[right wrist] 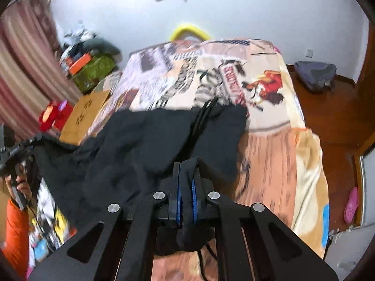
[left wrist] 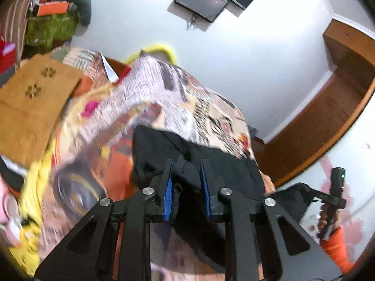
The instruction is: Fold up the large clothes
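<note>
Left gripper (left wrist: 186, 180): jaws clenched on a bunched fold of the black garment (left wrist: 159, 149), lifted over the patterned bed (left wrist: 211, 107). Right gripper (right wrist: 186, 182): jaws pinched tight on another fold. Backpack (right wrist: 315, 75) on the floor only in right view. Bedding blurred.

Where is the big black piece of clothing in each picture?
Left wrist view: the black garment lies in the lower middle, on the patterned bedspread, a bunch of it pinched in the left gripper.
Right wrist view: it spreads across the middle and left, one edge clamped in the right gripper.
Shared landmark: the yellow curved thing at the bed's far end.
</note>
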### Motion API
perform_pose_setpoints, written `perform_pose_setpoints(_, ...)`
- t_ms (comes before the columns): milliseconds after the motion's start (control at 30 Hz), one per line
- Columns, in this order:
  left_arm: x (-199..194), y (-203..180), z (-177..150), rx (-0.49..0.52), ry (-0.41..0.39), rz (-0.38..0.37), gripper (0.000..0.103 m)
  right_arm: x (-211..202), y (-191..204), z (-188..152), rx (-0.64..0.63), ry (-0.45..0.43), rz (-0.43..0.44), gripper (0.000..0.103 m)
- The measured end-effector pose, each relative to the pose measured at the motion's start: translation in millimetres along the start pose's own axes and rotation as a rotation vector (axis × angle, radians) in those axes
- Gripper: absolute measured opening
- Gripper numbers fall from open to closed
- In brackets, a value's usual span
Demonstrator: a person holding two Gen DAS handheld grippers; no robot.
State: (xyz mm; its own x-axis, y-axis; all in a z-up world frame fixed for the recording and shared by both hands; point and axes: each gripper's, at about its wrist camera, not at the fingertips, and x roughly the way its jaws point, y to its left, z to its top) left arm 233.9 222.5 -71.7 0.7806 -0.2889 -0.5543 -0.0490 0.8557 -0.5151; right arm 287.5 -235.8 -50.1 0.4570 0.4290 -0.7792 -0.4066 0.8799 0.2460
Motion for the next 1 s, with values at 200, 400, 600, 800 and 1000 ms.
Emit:
perform_pose_setpoints(200,69,30,47,-0.009,-0.005,0.108,0.019,47,-58,50,0.134,-0.002,-0.017,0.005)
perform_pose_setpoints(400,155,77,57,0.009,0.045,0.255,0.020,134,-126,60,0.294,0.075,-0.024,0.006)
perform_pose_setpoints(600,217,104,44,0.016,0.136,0.315,0.023,188,-134,49,0.258,0.141,-0.014,0.005)
perform_pose_setpoints(800,217,92,38,0.174,0.159,0.432,0.028,170,-132,62,0.197,0.210,-0.034,0.009)
perform_pose_setpoints(1000,166,65,53,0.236,0.092,0.470,0.036,121,-127,70,0.212,0.218,-0.050,0.015)
